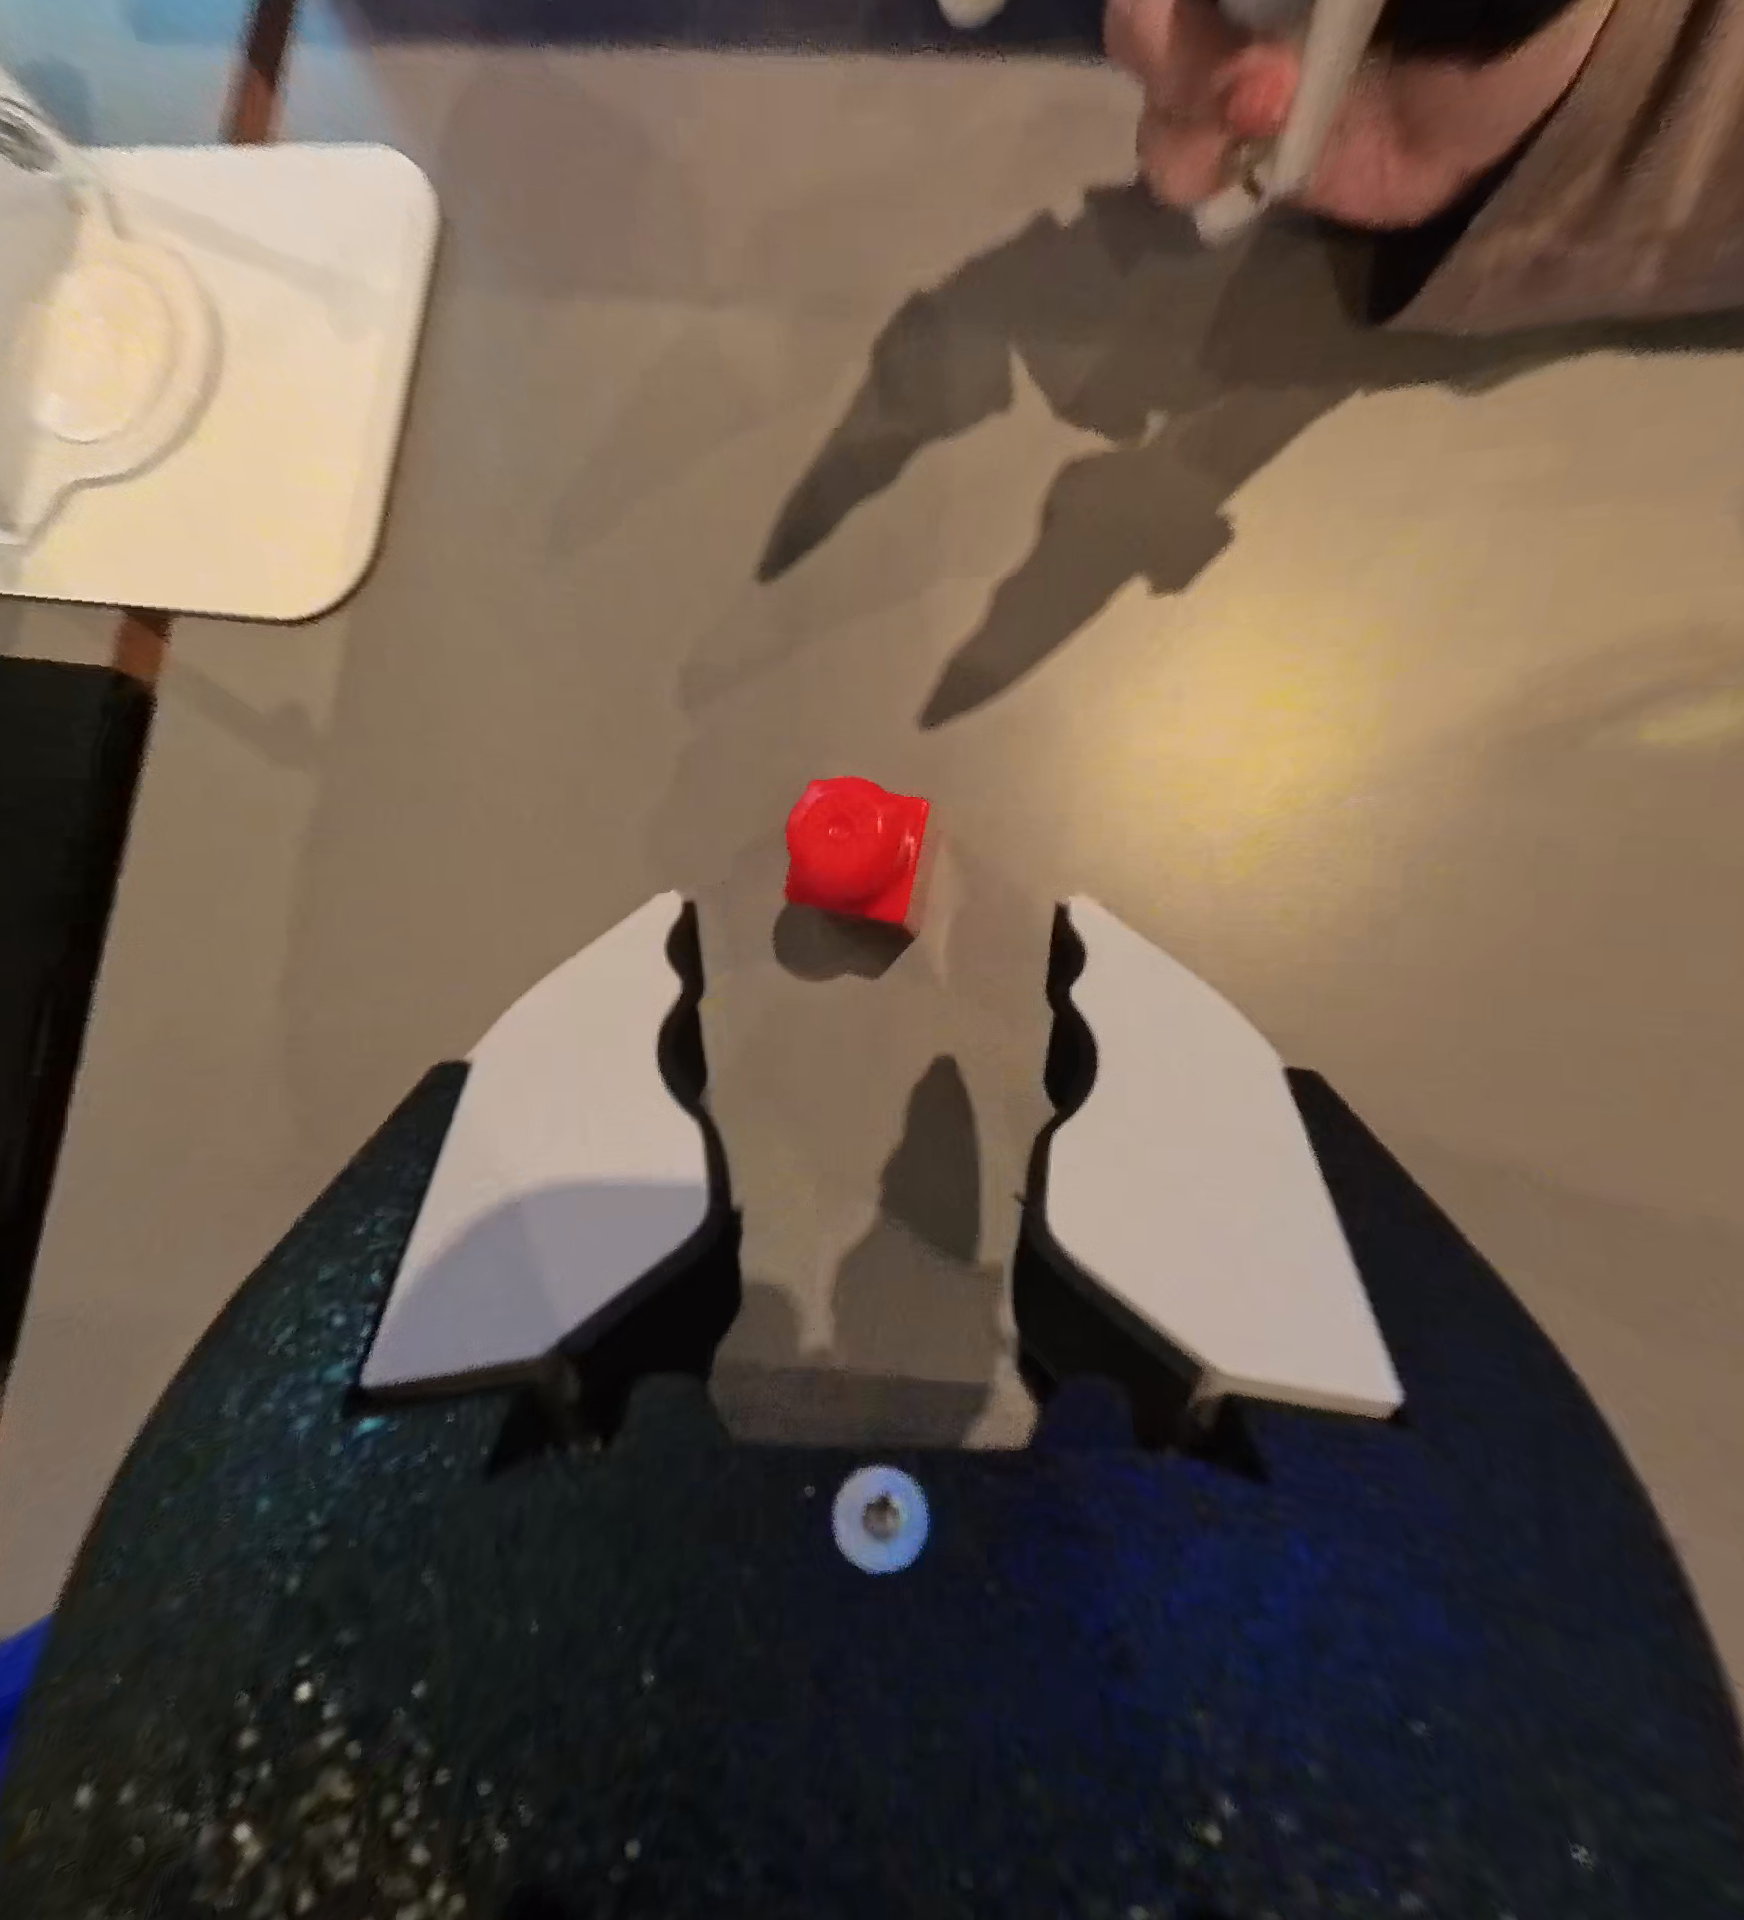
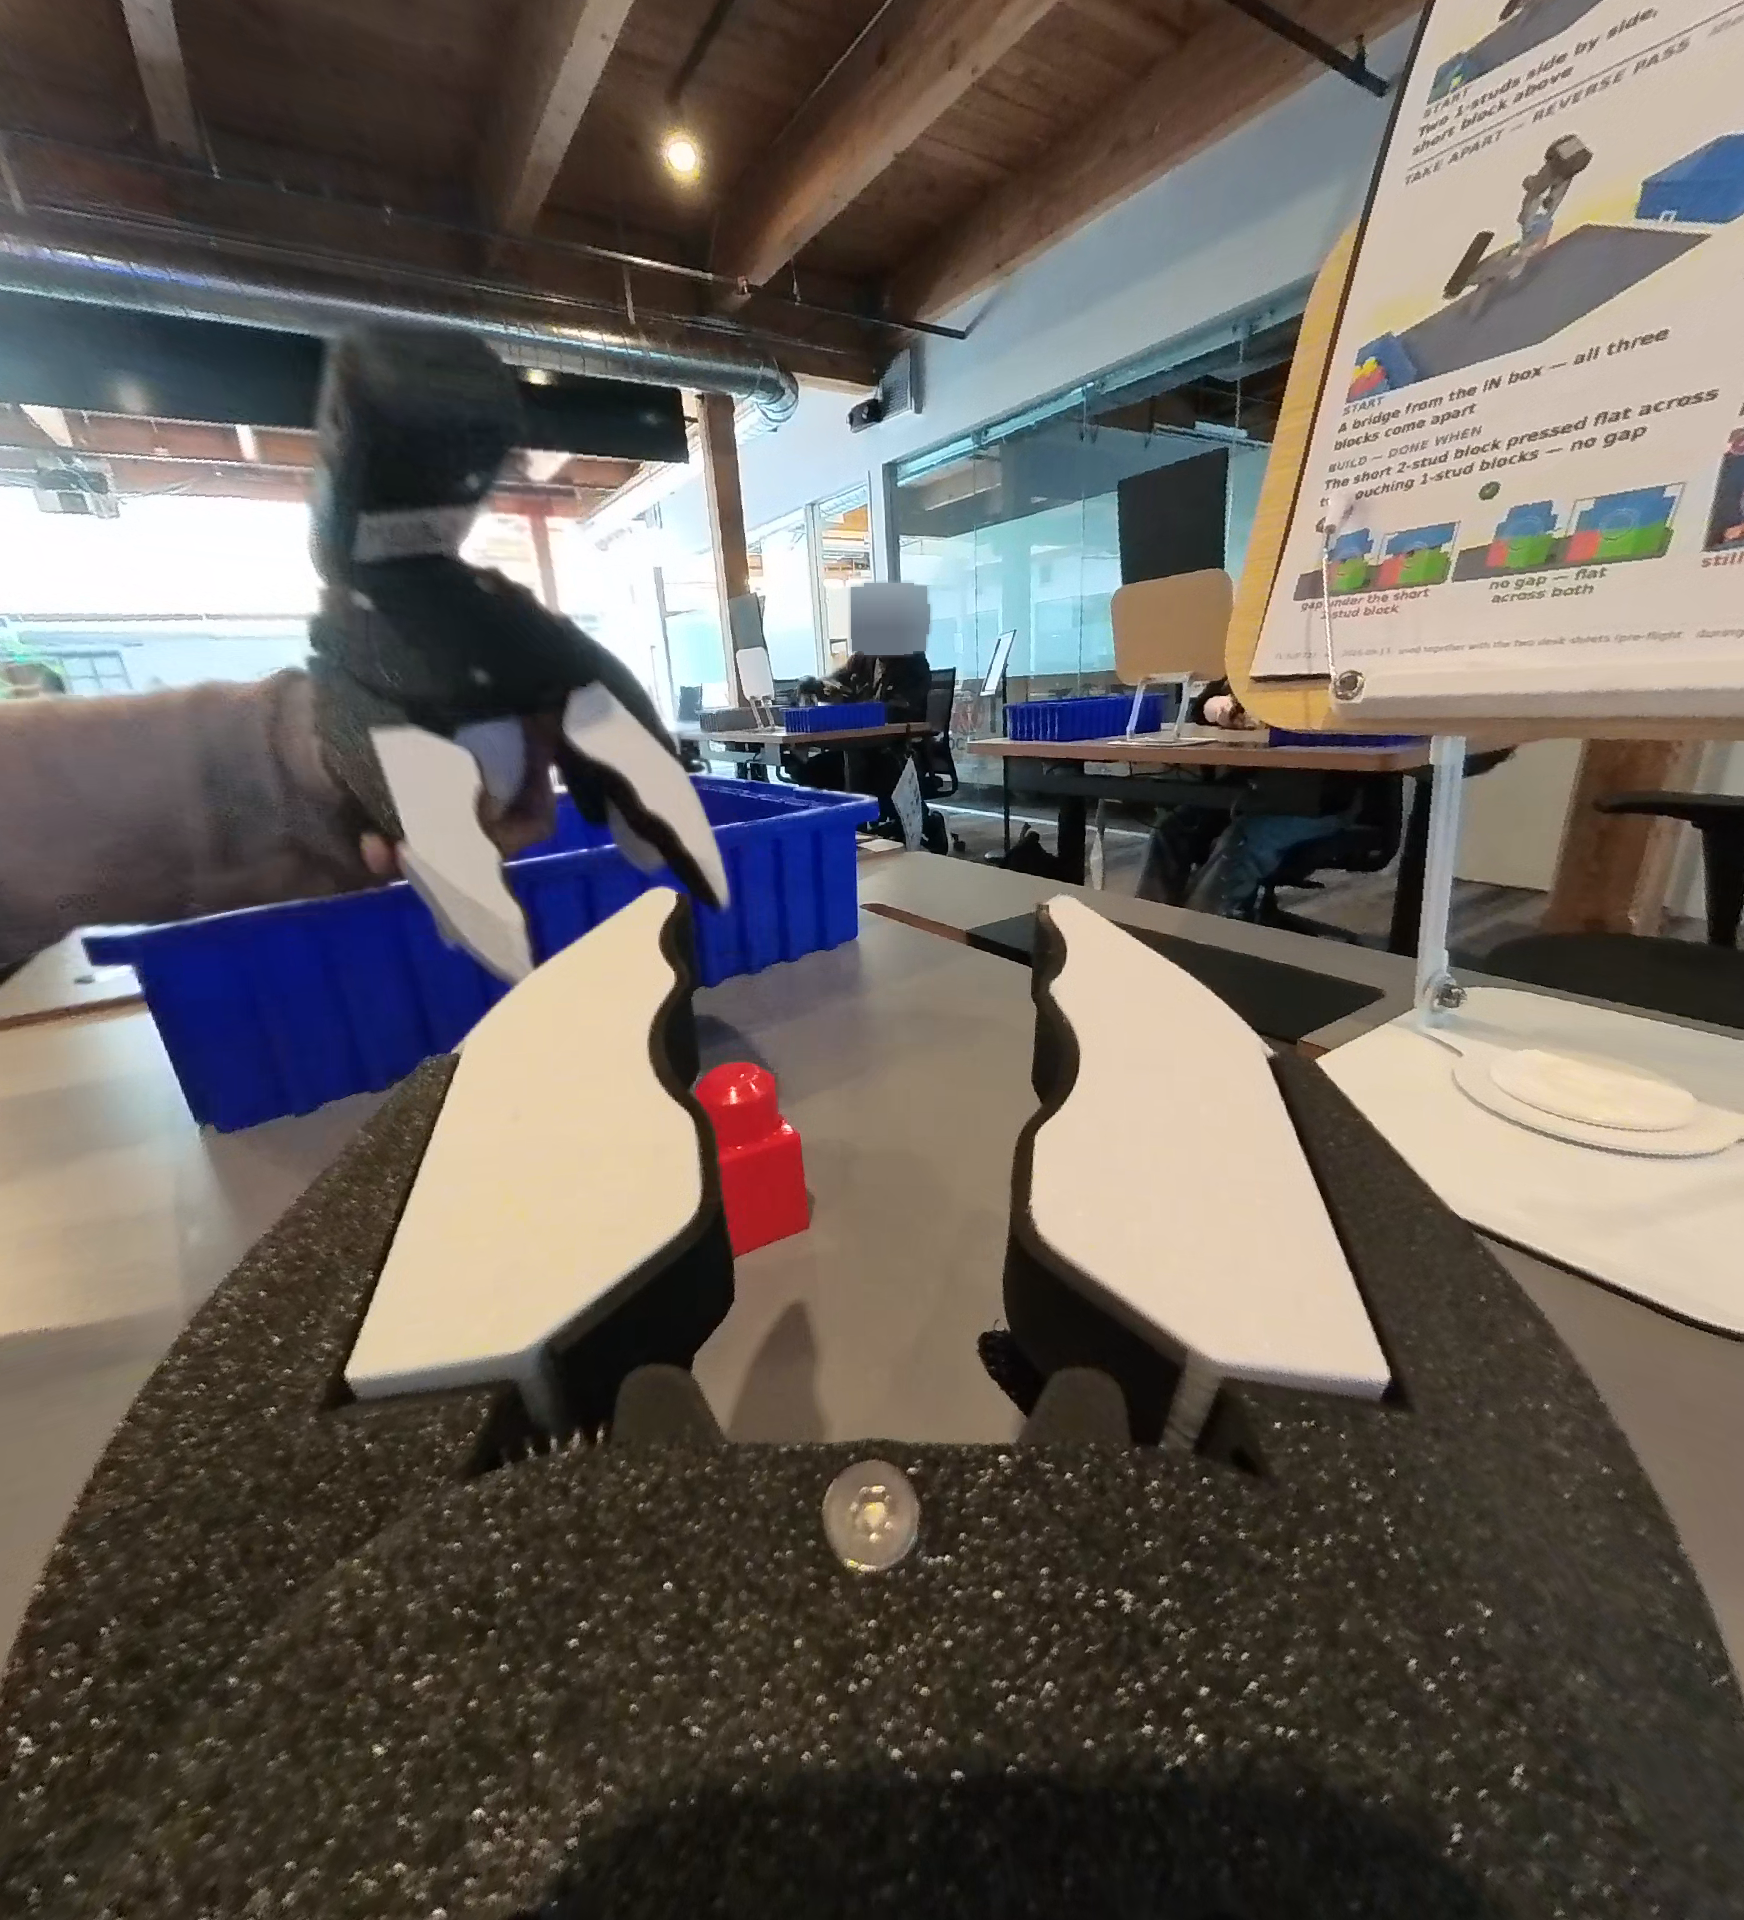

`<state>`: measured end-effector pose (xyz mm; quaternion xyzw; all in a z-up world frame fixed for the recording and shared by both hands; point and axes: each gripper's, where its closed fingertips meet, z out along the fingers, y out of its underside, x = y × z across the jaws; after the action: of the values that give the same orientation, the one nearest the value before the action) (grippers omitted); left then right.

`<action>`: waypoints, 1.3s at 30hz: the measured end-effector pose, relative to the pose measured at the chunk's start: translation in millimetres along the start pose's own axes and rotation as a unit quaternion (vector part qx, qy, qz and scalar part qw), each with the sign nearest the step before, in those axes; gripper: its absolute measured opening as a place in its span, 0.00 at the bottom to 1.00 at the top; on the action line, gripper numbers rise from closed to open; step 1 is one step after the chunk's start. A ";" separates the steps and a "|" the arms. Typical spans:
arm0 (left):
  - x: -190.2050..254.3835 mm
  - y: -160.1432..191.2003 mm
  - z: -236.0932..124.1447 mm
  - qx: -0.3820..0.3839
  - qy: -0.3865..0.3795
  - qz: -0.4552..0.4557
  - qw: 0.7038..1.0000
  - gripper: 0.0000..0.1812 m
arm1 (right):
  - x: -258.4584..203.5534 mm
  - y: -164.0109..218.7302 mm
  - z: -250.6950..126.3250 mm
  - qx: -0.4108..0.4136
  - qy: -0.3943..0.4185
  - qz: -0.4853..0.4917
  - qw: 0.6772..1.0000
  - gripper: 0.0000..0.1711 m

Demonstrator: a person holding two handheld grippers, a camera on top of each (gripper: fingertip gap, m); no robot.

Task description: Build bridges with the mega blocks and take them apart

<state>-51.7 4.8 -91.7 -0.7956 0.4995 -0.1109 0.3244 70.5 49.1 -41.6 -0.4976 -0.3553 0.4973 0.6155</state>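
Note:
A single red one-stud block [image 1: 855,860] stands upright on the grey table, alone. My left gripper [image 1: 868,909] hovers above it, open and empty, with the block just beyond the fingertips. In the right wrist view the same red block [image 2: 756,1164] stands low on the table beside the inner edge of my left-hand finger. My right gripper [image 2: 855,914] is open and empty, low over the table. The left gripper also shows in the right wrist view [image 2: 598,914], raised above the block, open, held by a hand in a brown sleeve.
A blue bin [image 2: 494,977] stands behind the block. A white stand base [image 2: 1626,1174] with an instruction sheet [image 2: 1574,343] on a post is at the right; it also shows in the left wrist view [image 1: 172,384]. A hand and sleeve [image 1: 1419,135] are at upper right.

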 end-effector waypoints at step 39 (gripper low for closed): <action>-159.3 291.9 -115.8 -0.146 -0.270 -0.601 0.738 0.19 | 10.9 20.1 7.8 -0.020 0.041 -0.024 0.999 0.34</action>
<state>-396.6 11.2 -162.6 -0.9646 -0.1810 0.0113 0.1916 60.8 61.9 -59.7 -0.5213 -0.3515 0.4547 0.6308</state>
